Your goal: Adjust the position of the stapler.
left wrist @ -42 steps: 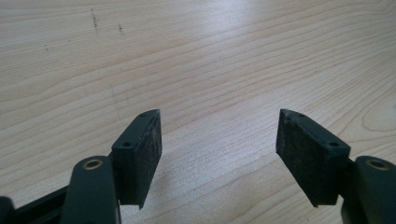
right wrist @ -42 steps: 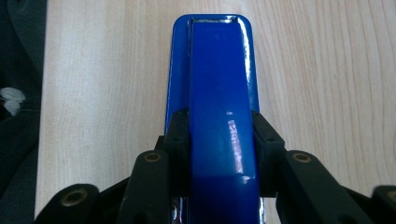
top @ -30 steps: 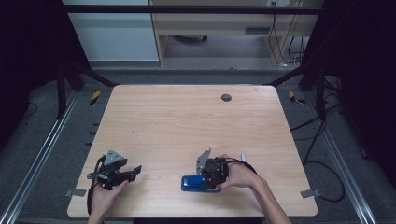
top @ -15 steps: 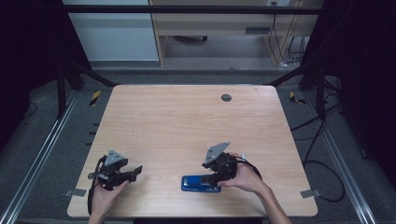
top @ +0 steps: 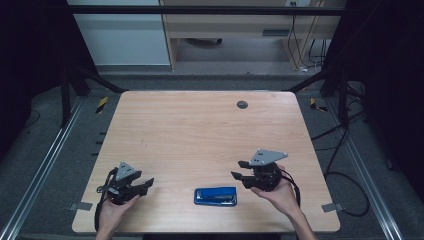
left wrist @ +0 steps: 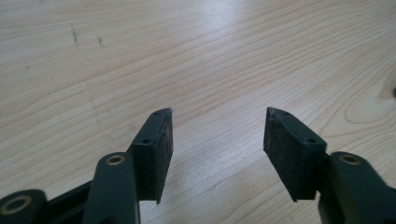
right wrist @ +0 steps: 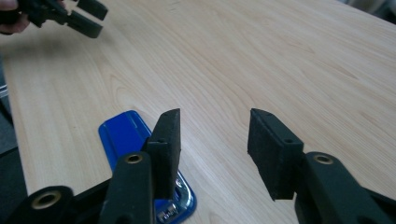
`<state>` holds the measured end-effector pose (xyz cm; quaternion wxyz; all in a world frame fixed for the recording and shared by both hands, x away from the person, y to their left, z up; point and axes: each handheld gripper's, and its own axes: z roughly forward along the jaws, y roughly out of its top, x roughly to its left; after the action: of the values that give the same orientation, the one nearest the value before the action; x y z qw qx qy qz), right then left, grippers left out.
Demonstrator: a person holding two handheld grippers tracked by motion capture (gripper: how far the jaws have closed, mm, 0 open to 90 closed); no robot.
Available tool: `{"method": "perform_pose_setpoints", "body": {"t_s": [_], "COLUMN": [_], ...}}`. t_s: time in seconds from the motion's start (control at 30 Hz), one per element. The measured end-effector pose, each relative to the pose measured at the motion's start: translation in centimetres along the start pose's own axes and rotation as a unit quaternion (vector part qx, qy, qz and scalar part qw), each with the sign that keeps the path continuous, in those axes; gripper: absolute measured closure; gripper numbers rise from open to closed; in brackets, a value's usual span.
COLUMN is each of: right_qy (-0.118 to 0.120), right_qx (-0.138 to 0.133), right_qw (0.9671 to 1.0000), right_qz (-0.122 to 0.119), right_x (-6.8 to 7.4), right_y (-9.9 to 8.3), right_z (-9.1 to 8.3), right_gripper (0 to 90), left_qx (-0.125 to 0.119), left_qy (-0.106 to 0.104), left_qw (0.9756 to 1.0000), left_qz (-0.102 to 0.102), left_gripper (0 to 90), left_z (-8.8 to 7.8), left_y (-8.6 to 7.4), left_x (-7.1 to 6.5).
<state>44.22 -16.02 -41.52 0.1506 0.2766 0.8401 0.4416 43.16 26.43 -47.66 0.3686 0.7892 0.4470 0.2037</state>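
While stapler [top: 215, 196] nears table [top: 200, 125] edge, both tools gape

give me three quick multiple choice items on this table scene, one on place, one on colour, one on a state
1. Where does the blue metal-edged stapler lie on the light wooden table?
A. near edge, between the two claws
B. far edge, by the round grommet
C. on the floor

2. What colour is the stapler's top?
A. red
B. blue
C. yellow

3. How does the right claw stand?
A. shut on the stapler
B. open, holding nothing
C. shut on a cable

Answers: 1 A, the high view shows it between the left claw and the right claw; 2 B, blue in the high and right gripper views; 3 B, bare table shows between its jaws.
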Motion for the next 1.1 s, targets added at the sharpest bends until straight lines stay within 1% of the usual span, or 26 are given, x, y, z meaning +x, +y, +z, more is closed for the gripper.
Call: {"method": "perform_pose_setpoints", "body": {"t_s": [0.03,0.07,0.1,0.17,0.23,0.27,0.33,0.4,0.43,0.5,0.53,0.63,0.7,0.8,0.87,1.0,1.1], "right_qy": [-0.006,-0.009,-0.013,-0.018,-0.025,-0.027,-0.034,-0.037,-0.038,-0.037,-0.037,-0.036,-0.035,-0.034,-0.036,-0.035,-0.035], "right_qx": [-0.001,-0.005,-0.009,-0.016,-0.02,-0.019,-0.018,-0.014,-0.013,-0.013,-0.012,-0.006,-0.005,-0.003,0.004,0.01,0.013], "right_qw": [0.9999,0.9998,0.9996,0.9991,0.9986,0.9983,0.998,0.9977,0.9976,0.9973,0.9968,0.9965,0.9966,0.9965,0.9965,0.9969,0.9971], "right_qz": [0.01,0.015,0.022,0.035,0.043,0.047,0.05,0.055,0.057,0.062,0.069,0.075,0.074,0.076,0.075,0.07,0.066], "right_x": [-0.1,-0.1,-0.2,-0.2,-0.2,-0.1,0.0,0.2,0.2,0.3,0.5,0.8,0.9,1.0,1.2,1.6,1.8], "right_y": [-0.4,-0.6,-1.0,-1.7,-2.5,-2.9,-3.7,-4.5,-4.9,-5.6,-6.0,-6.8,-7.0,-7.3,-7.4,-7.5,-7.5], "right_z": [-0.4,-0.6,-0.8,-1.3,-1.6,-1.7,-2.0,-2.3,-2.4,-2.4,-2.4,-2.2,-2.1,-1.9,-1.6,-1.1,-0.9], "right_gripper": [57.1,58.3,60.1,63.1,66.3,67.6,71.5,75.8,77.5,80.6,81.9,83.9,84.8,86.1,87.4,87.7,88.6], "left_qx": [-0.004,-0.009,-0.013,-0.018,-0.02,-0.023,-0.021,-0.022,-0.022,-0.023,-0.025,-0.022,-0.019,-0.018,-0.019,-0.016,-0.007], "left_qy": [-0.003,-0.004,-0.003,-0.014,-0.019,-0.026,-0.04,-0.058,-0.062,-0.071,-0.078,-0.094,-0.102,-0.11,-0.116,-0.133,-0.139], "left_qw": [1.0,0.9999,0.9999,0.9997,0.9994,0.9992,0.9987,0.9975,0.997,0.9955,0.9946,0.9919,0.9902,0.9889,0.9876,0.9831,0.9804], "left_qz": [0.001,0.005,0.005,0.013,0.02,0.02,0.025,0.036,0.04,0.057,0.065,0.083,0.093,0.098,0.104,0.125,0.139], "left_gripper": [45.0,45.5,45.8,46.7,46.6,46.2,46.0,45.4,44.7,44.0,43.9,42.5,42.5,41.5,41.0,40.4,40.4], "left_z": [0.0,-0.1,-0.1,-0.2,-0.2,-0.2,-0.2,-0.2,-0.2,-0.3,-0.4,-0.4,-0.3,-0.2,-0.1,0.1,0.5], "left_y": [0.0,0.1,0.2,0.3,0.5,0.7,1.1,1.6,1.8,2.4,2.8,3.8,4.4,5.3,5.8,6.9,7.6], "left_x": [-0.1,-0.2,-0.4,-0.6,-0.9,-1.1,-1.5,-2.2,-2.5,-3.5,-3.9,-5.1,-5.7,-6.4,-6.9,-7.8,-8.5]}}
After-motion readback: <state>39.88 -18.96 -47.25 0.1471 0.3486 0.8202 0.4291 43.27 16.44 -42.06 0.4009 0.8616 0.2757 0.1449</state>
